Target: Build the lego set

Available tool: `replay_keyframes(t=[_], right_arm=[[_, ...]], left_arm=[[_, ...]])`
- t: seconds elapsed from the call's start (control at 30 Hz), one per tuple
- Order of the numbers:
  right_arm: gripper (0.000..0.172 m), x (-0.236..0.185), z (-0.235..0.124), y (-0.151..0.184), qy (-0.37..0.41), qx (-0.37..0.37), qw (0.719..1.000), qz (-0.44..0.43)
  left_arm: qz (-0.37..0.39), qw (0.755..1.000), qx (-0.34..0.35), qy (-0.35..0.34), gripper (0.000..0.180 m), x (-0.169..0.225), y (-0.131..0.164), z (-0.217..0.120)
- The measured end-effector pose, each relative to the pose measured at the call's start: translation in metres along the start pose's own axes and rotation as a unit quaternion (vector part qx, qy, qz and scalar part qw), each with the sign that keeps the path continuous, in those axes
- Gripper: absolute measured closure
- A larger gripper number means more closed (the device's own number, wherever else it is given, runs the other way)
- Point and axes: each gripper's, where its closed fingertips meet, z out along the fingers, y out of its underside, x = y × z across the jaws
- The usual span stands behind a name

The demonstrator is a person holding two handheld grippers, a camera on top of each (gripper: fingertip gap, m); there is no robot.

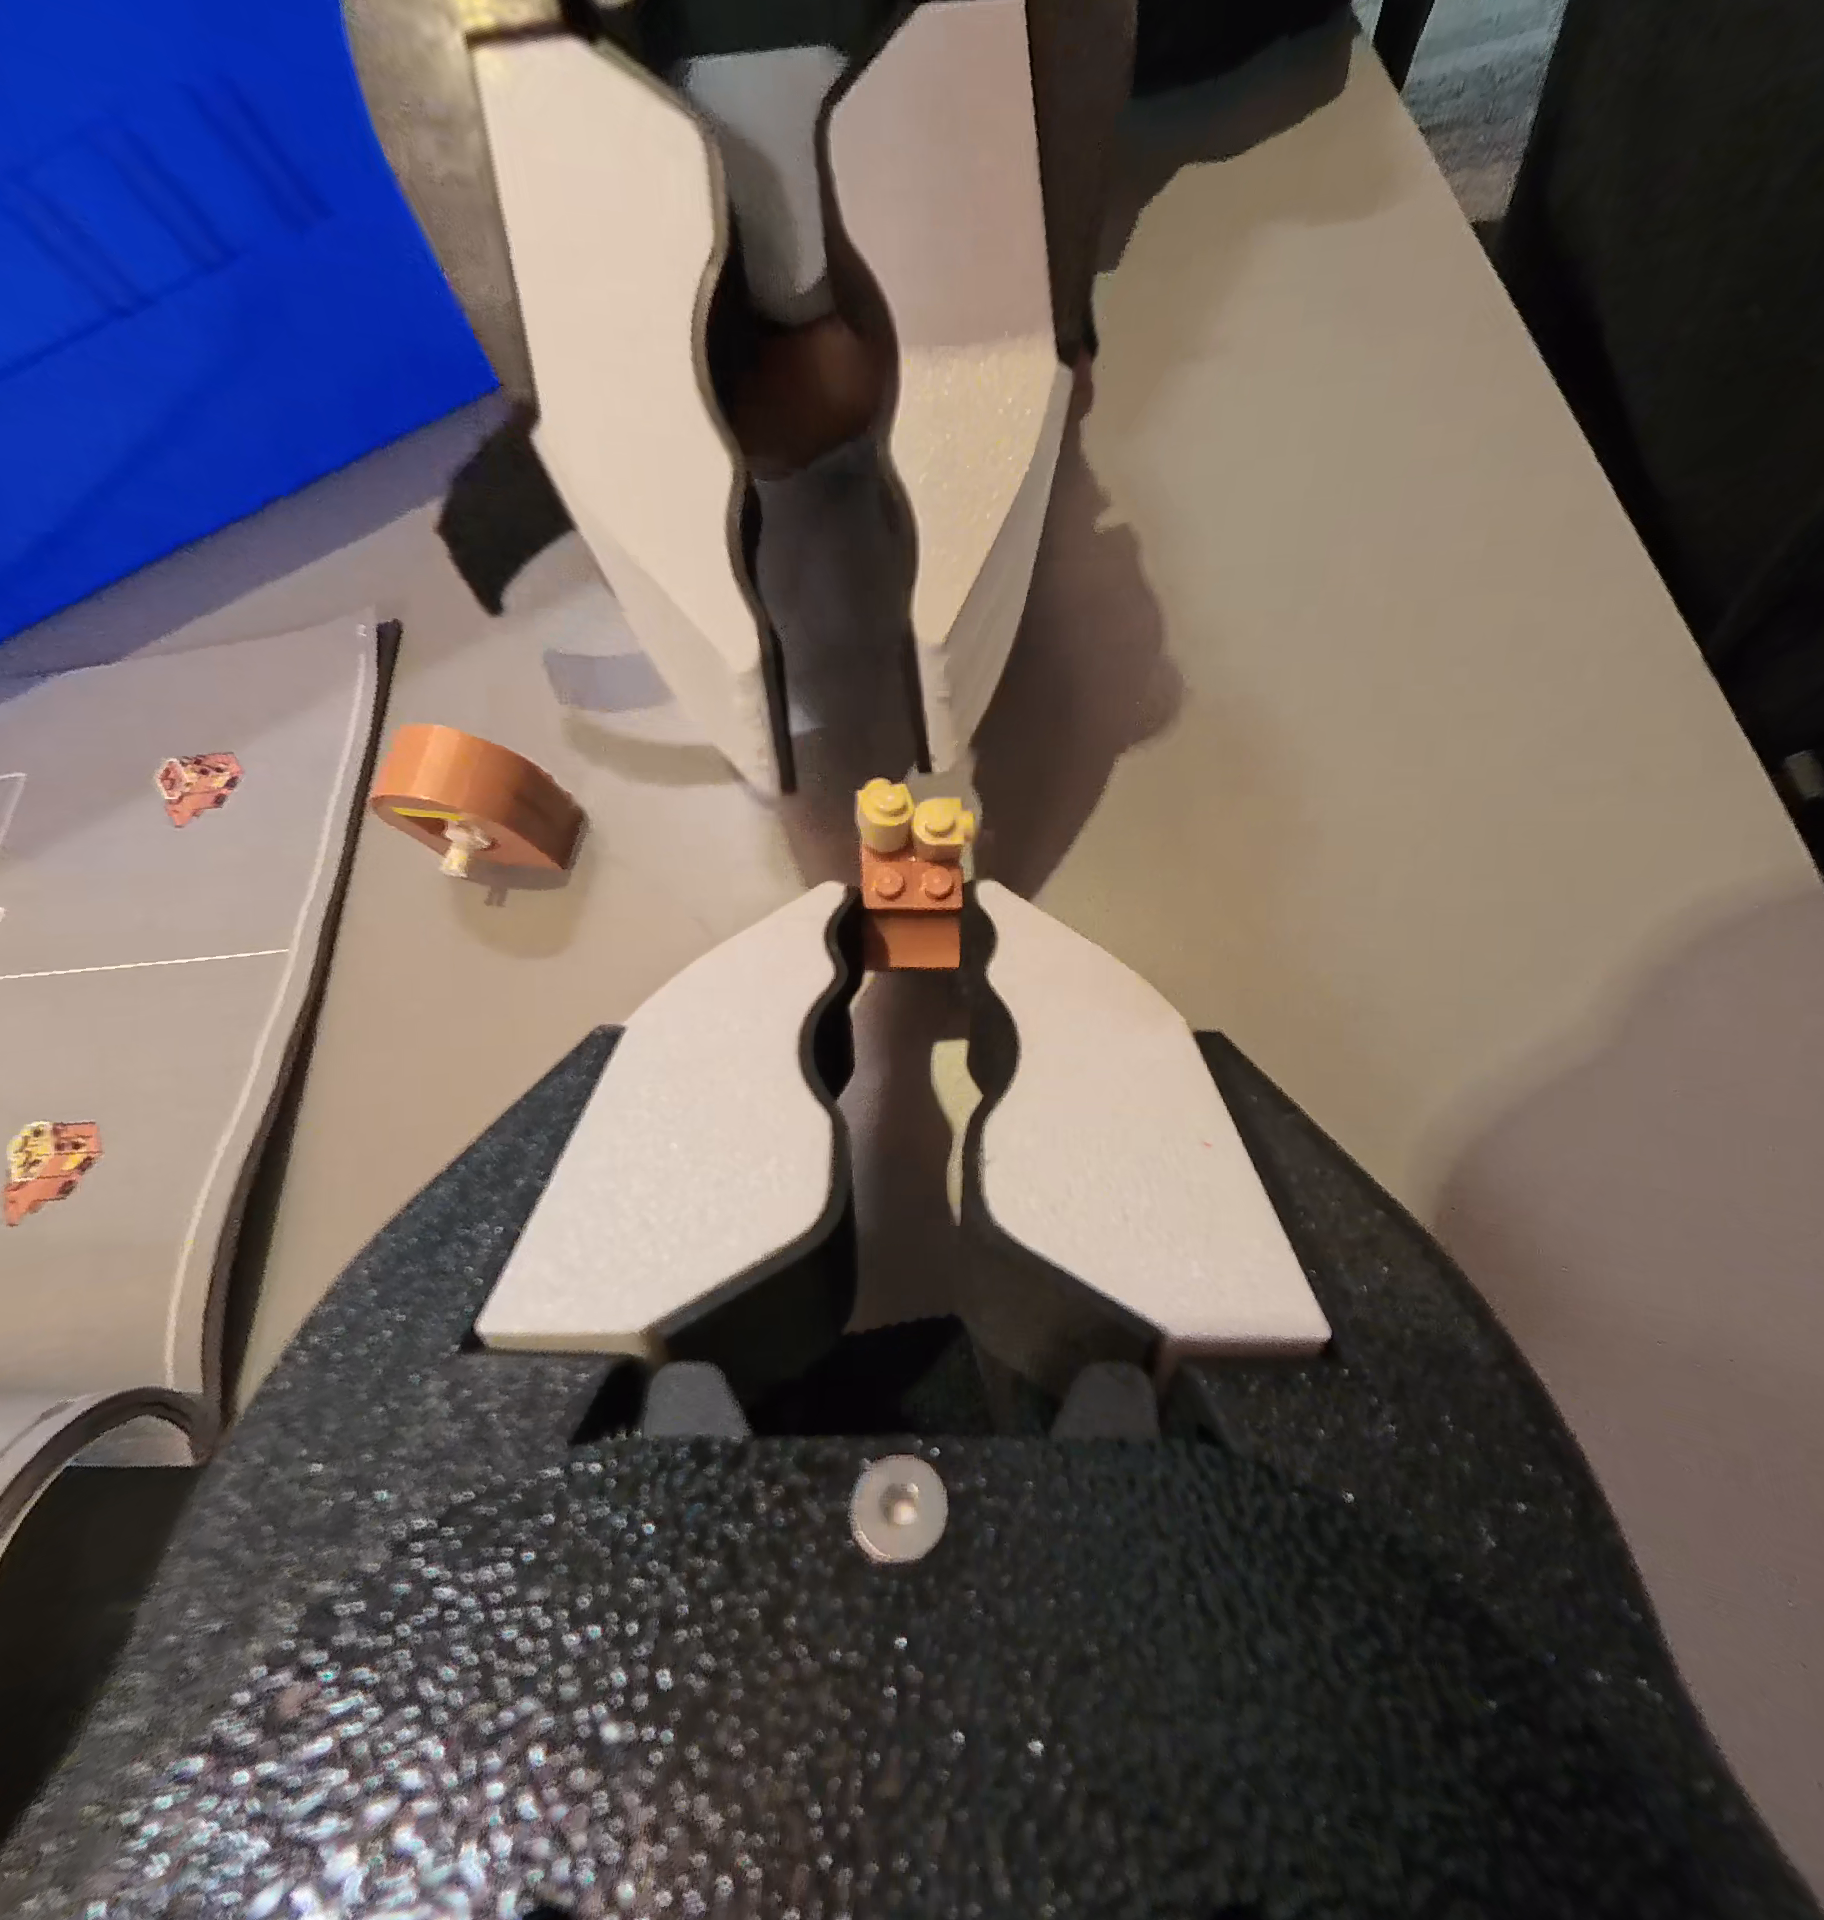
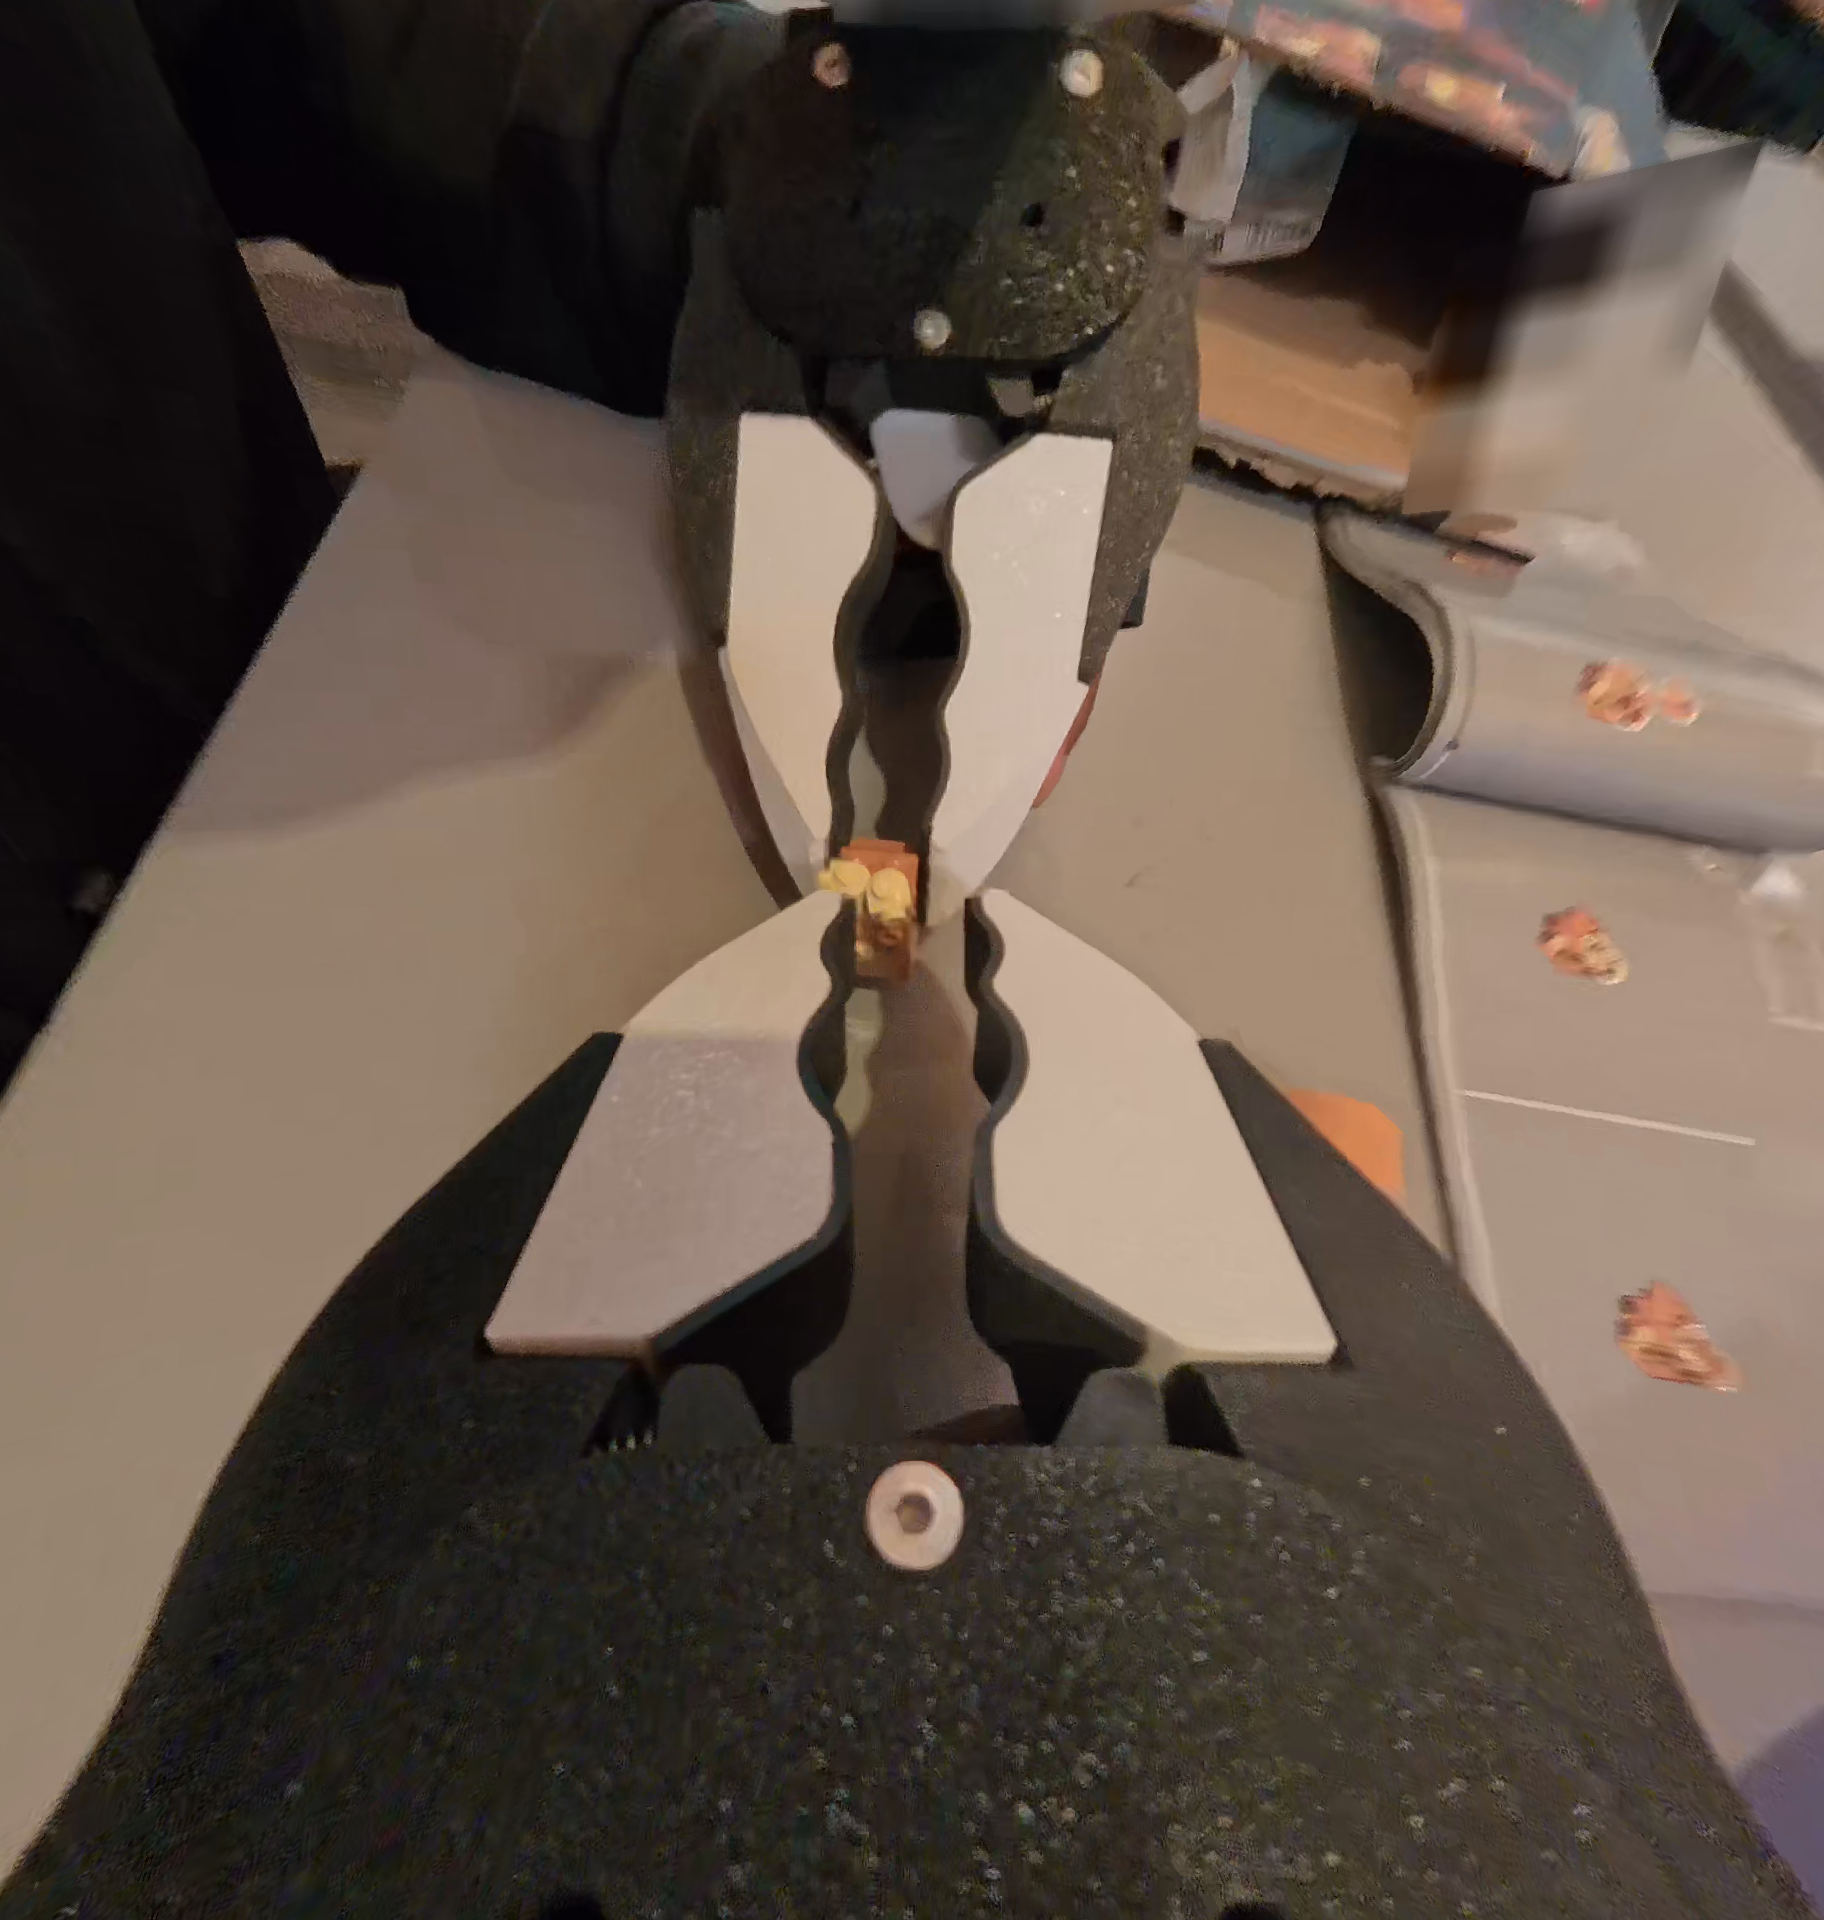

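Grey tabletop (image 1: 1355,727) | open booklet (image 1: 139,935) | blue box (image 1: 160,260)

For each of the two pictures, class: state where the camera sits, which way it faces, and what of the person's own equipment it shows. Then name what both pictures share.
Left wrist view: sits on the left gripper, faces along its fingers toward the right gripper, over the open booklet and brown disc.
Right wrist view: sits on the right gripper, faces back at the left gripper and a dark sleeve.
Shared: the brown-and-yellow brick piece, table, booklet.
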Motion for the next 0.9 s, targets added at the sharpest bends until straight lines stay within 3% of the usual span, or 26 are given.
replay_keyframes(t=[0.13, 0.27, 0.4, 0.53, 0.9], right_arm=[[0.150, 0.009, -0.010, 0.005, 0.056, 0.002, 0.990, -0.133], [0.145, 0.011, -0.010, 0.003, 0.119, 0.002, 0.954, -0.277], [0.146, 0.003, -0.011, -0.014, 0.151, 0.023, 0.922, -0.356], [0.144, 0.003, -0.005, -0.016, 0.176, 0.010, 0.899, -0.400], [0.145, 0.002, 0.007, -0.005, 0.180, -0.024, 0.882, -0.434]], left_arm=[[-0.032, 0.999, 0.014, 0.007, 0.164, -0.004, -0.003, -0.007], [-0.059, 0.998, 0.026, 0.014, 0.164, -0.007, -0.005, -0.011], [-0.060, 0.998, 0.014, 0.011, 0.164, -0.007, -0.003, -0.011], [-0.059, 0.998, 0.014, 0.015, 0.164, -0.005, -0.004, -0.010], [-0.054, 0.999, -0.003, 0.008, 0.164, -0.006, 0.000, -0.008]])
